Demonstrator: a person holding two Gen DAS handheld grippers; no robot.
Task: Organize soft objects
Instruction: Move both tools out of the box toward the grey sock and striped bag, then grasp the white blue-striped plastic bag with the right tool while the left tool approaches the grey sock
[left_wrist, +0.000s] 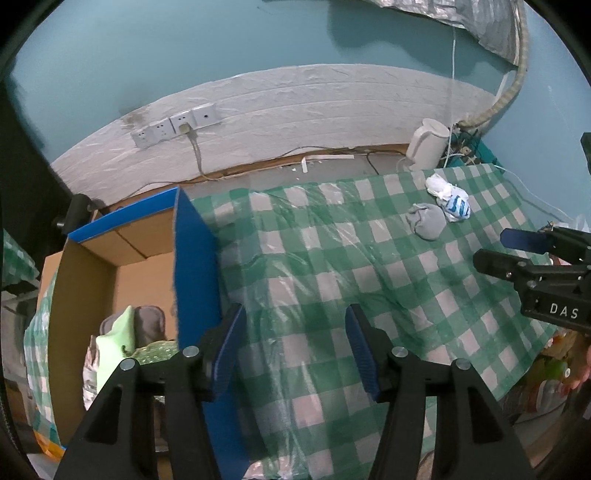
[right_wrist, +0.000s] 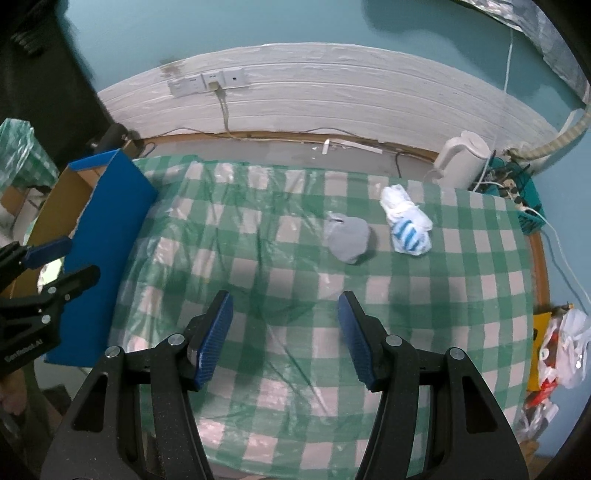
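Green-checked cloth (right_wrist: 295, 266) covers the counter, bearing a grey sock bundle (right_wrist: 349, 239) and a white-blue one (right_wrist: 408, 225). Beside it, the blue-edged cardboard box (left_wrist: 195, 258) holds soft items (left_wrist: 125, 339). Both the left gripper (left_wrist: 295, 347) and the right gripper (right_wrist: 284, 332) have their fingers spread, empty.

A rolled grey sock bundle (right_wrist: 349, 239) lies on the green-and-white checked tablecloth (right_wrist: 461, 295), toward its far right corner. Just beside it, nearer that corner, lies a white sock bundle with blue stripes (right_wrist: 406, 223). At the cloth's left edge stands an open cardboard box with blue outer sides (left_wrist: 195, 258); inside it lie a pale green soft cloth (left_wrist: 114, 343) and a grey one (left_wrist: 149, 317).
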